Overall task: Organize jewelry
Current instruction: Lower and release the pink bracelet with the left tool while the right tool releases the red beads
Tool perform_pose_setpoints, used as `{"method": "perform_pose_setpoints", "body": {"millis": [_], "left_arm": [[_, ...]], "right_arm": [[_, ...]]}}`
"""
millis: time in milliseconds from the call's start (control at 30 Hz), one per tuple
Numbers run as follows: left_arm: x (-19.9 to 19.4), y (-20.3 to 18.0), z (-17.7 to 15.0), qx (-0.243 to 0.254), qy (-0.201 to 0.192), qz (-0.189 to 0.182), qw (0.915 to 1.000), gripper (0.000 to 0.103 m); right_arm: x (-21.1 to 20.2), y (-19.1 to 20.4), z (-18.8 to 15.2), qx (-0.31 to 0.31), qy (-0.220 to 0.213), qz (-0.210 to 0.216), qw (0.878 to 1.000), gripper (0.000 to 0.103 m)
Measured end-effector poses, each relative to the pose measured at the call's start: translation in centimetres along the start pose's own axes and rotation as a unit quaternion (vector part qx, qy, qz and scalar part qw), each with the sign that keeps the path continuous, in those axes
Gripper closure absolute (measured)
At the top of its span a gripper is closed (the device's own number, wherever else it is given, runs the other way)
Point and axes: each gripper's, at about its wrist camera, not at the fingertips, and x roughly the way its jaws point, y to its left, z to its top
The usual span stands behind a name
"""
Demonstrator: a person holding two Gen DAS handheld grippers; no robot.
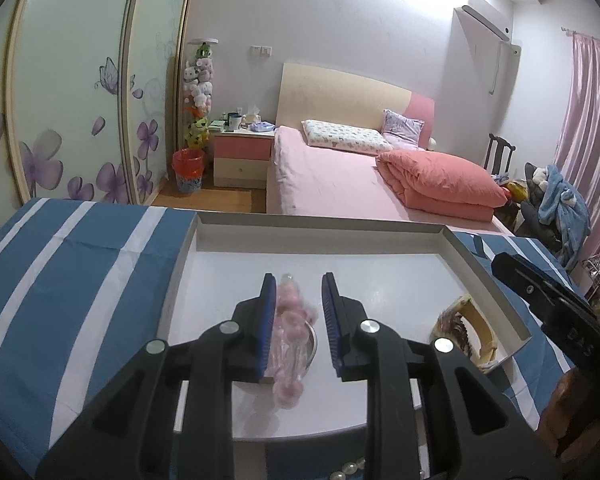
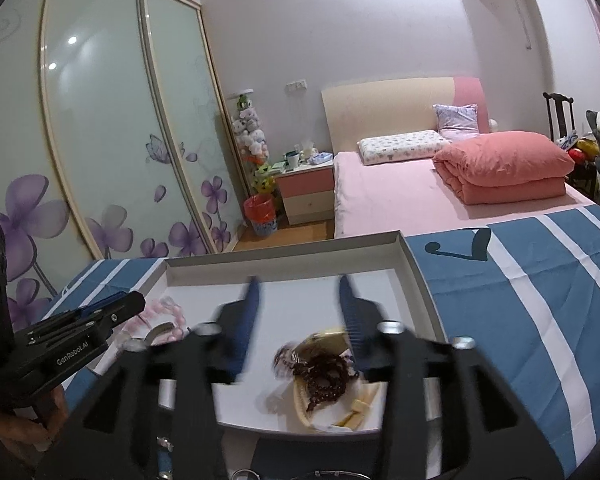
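A shallow white tray (image 1: pixel 479 264) lies on a blue-and-white striped cloth (image 1: pixel 80 272). My left gripper (image 1: pixel 298 284) is low over the tray. A pink bead bracelet in a clear bag (image 1: pixel 290 320) lies between its blue pads, against the left pad and apart from the right one. A silver bangle (image 1: pixel 312 344) lies under the bag. My right gripper (image 2: pixel 298 286), blurred, stands open over the tray (image 2: pixel 419 280). Below it lie a dark red-brown bead bracelet (image 2: pixel 327 376) and a cream bangle (image 2: pixel 300 404), touching neither pad. The pink bracelet (image 2: pixel 168 312) also shows at the left of the right wrist view.
A few pearl beads (image 1: pixel 349 470) lie on the cloth in front of the tray. Beyond the cloth stand a pink bed (image 1: pixel 331 184), a nightstand (image 1: pixel 242 156), a sliding wardrobe with purple flowers (image 1: pixel 80 100) and a chair heaped with clothes (image 1: pixel 555 200).
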Motion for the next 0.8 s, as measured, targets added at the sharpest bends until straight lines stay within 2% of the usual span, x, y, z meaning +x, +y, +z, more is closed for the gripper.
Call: {"method": "perform_pose_setpoints", "body": {"millis": [67,567,800], "left_arm": [[0.0,0.1,0.0,-0.003,-0.001,0.0,1.0,0.072],[-0.3,1.1,0.3,-0.024,0.001,0.004,0.9997,0.071],[-2.2,0.7,0.0,-0.018,-0.003,-0.002,0.9998,0.071]], "right_arm": [[0.0,-0.1,0.0,0.0,0.0,0.001,1.0,0.057],[-0.2,0.3,0.4,-0.007,-0.003,-0.004,1.0,0.057],[-2.2,0.4,0.4,-0.005,-0.01,-0.006,1.0,0.057]]}}
